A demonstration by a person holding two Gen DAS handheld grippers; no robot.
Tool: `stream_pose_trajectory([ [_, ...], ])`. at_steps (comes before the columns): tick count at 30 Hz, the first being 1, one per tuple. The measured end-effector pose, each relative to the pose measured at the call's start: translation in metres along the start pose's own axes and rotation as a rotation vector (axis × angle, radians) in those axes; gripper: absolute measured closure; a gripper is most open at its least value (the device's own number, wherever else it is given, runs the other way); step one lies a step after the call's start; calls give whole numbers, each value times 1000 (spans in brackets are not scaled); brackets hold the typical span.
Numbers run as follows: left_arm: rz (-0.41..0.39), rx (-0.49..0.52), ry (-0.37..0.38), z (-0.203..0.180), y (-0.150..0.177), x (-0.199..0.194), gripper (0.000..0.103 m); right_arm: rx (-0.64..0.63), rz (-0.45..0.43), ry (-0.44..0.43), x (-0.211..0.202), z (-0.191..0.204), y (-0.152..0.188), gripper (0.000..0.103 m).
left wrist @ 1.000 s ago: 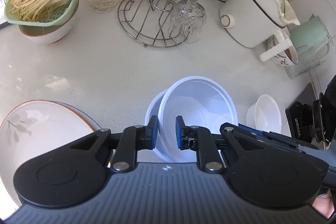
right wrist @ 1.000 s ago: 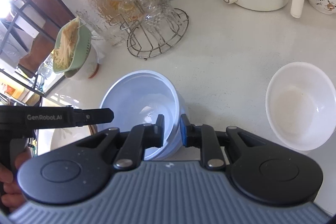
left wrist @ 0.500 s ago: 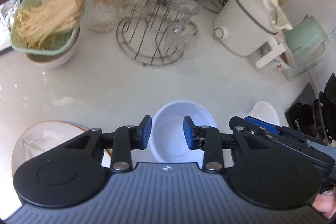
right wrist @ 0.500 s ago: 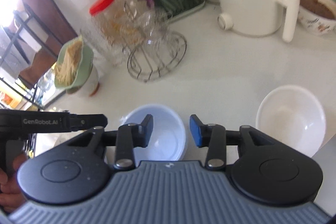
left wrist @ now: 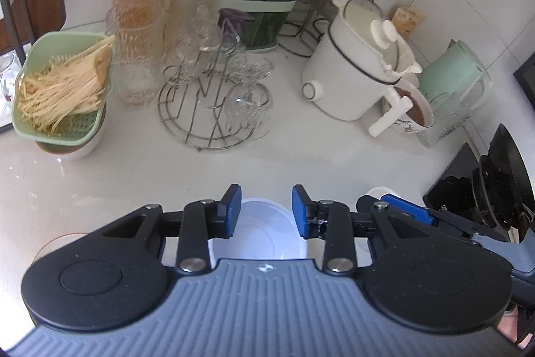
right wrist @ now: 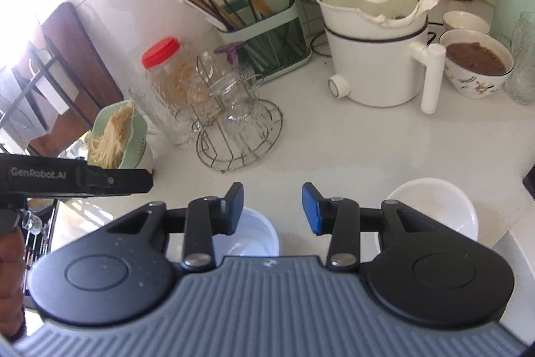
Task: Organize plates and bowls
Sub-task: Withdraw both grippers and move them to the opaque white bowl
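White plastic bowls (left wrist: 264, 231) now sit nested on the counter (left wrist: 140, 176) below both of your tools, and nothing grips them any more. A second ago each tool was pinched on the rim of that stack; since then both have let go and lifted, so the bowls look smaller and lie partly hidden under the tool bodies. That reads as the nesting step done: the stack stands alone, near the front edge, between the patterned plate (left wrist: 63, 238) at its left and the small white bowl (right wrist: 434, 209) at its right.

Your left tool (left wrist: 266, 211) is released, its blue pads parted to a moderate gap with only air between them; the bowls lie beneath, not touched. Your right tool (right wrist: 272, 208) is the same: pads apart, holding nothing, hanging above the stack's right side. In the left view the right tool's arm reaches in from the right, just beside the stack.

What looks left is the small white bowl, standing apart on the counter, and the plate, whose far rim alone shows. Whether that bowl fits the stack I cannot tell.
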State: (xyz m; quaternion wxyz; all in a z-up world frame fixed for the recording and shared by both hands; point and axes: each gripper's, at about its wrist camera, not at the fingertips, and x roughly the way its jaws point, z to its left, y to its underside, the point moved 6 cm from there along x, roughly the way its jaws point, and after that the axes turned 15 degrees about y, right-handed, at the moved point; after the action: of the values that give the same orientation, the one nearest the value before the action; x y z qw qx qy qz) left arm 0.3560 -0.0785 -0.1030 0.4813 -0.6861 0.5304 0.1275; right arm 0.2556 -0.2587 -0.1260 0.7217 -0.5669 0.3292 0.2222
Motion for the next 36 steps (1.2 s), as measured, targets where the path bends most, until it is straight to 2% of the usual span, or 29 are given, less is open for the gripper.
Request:
stream_pose_trajectory([
  [16, -13, 44, 21, -31, 1, 8, 65, 6, -76, 49, -20, -26, -4, 61],
  [36, 28, 117, 60, -82, 5, 54, 62, 62, -107, 121, -25, -83, -4, 61],
])
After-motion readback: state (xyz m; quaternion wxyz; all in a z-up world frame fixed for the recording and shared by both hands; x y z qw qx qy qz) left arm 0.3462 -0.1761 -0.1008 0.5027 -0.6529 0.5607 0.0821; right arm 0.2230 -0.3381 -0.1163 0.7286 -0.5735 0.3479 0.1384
